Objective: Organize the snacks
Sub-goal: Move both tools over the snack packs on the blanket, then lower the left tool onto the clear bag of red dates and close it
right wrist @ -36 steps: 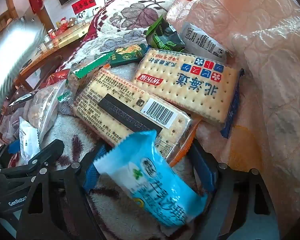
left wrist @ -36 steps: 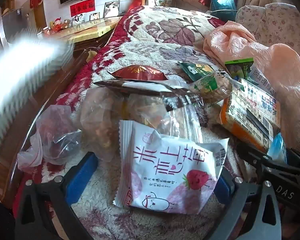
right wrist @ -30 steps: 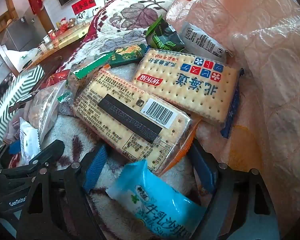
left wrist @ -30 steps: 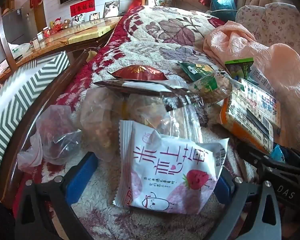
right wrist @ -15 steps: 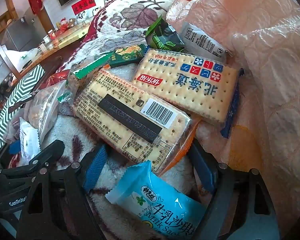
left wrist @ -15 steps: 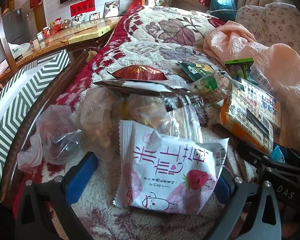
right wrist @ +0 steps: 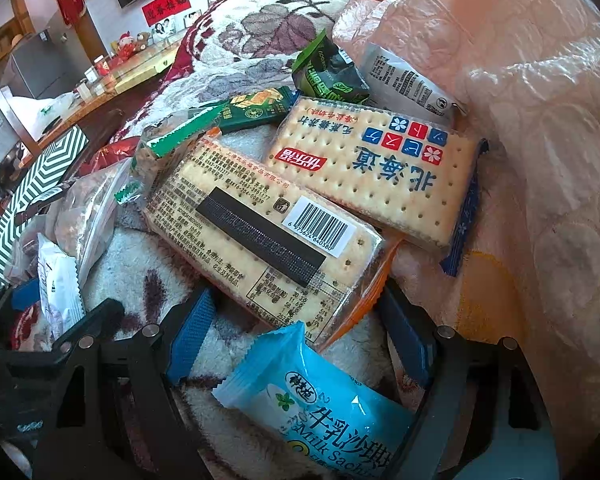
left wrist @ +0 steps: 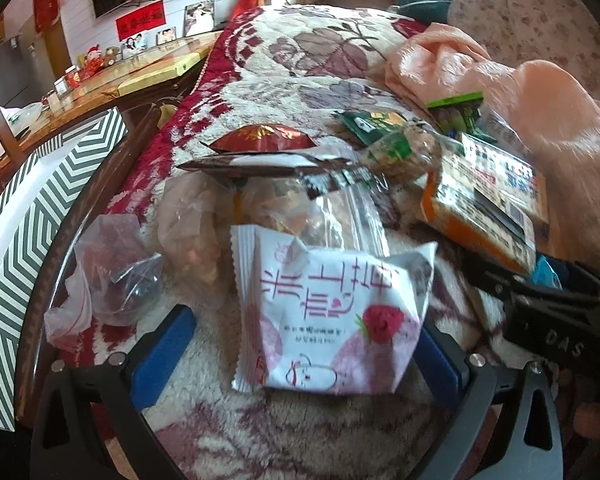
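Note:
A white and pink strawberry snack packet [left wrist: 332, 320] lies flat on the floral blanket [left wrist: 300, 440] between the fingers of my left gripper [left wrist: 300, 356], which is open; the left pad stands clear of it. My right gripper [right wrist: 298, 338] is open too, and a light blue milk snack packet [right wrist: 324, 412] lies between its fingers on the blanket. Just beyond it are two cracker packs, one with a barcode [right wrist: 260, 232] and one with a blue end [right wrist: 380, 176]. A small dark green packet [right wrist: 256, 110] lies further back.
A green-and-white striped box [left wrist: 24, 216] stands at the left beside the blanket. Clear bags of snacks [left wrist: 260, 208] and a red foil packet [left wrist: 264, 138] lie ahead of the left gripper. A pink quilt [right wrist: 520, 120] is bunched at the right. A wooden table [left wrist: 140, 76] is far left.
The striped box swept in at the left and settled there. The blue milk packet dropped from a raised tilt to lie low between the right fingers. Both grippers stayed put.

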Action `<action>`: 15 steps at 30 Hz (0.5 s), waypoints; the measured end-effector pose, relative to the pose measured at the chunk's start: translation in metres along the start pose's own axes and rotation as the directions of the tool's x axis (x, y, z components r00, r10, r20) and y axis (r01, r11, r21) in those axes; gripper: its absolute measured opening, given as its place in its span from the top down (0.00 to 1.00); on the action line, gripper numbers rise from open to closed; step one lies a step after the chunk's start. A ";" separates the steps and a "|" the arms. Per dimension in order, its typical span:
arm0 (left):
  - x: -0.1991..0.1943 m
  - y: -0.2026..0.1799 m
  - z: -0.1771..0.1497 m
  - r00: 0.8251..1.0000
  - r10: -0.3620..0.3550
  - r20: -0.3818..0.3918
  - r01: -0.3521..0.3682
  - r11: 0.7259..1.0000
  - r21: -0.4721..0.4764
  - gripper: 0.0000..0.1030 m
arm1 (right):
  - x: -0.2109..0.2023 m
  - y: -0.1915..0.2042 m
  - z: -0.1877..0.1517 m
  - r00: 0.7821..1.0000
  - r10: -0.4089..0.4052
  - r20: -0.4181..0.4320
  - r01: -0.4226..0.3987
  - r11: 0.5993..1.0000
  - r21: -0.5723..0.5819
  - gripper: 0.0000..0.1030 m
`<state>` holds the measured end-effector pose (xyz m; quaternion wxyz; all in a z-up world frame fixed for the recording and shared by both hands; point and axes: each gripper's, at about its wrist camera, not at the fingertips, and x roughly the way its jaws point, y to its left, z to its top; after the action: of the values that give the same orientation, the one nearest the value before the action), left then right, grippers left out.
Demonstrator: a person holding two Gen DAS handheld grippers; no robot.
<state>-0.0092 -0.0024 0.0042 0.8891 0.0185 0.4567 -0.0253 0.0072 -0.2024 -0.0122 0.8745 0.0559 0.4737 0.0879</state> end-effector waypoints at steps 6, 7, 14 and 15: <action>-0.021 0.005 0.002 1.000 0.007 0.009 -0.007 1.000 0.000 0.00 | -0.008 0.006 0.000 0.999 -0.014 -0.040 0.014 1.000 0.003 0.21; -0.027 0.007 0.003 1.000 0.006 0.021 -0.005 1.000 -0.004 0.00 | -0.010 0.008 0.000 0.999 -0.018 -0.044 0.018 1.000 0.001 0.21; -0.052 0.025 0.006 0.998 -0.003 0.068 0.006 0.999 -0.045 0.00 | -0.032 0.019 -0.005 1.000 0.019 -0.001 -0.019 1.000 -0.016 0.21; -0.053 0.026 0.006 0.998 -0.002 0.066 0.005 0.999 -0.048 0.00 | -0.034 0.022 -0.005 1.000 0.021 0.009 -0.021 0.999 -0.030 0.21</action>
<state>-0.0332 0.0251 0.0510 0.9039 -0.0046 0.4275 -0.0163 -0.0173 -0.1879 0.0173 0.8764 0.0481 0.4678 0.1038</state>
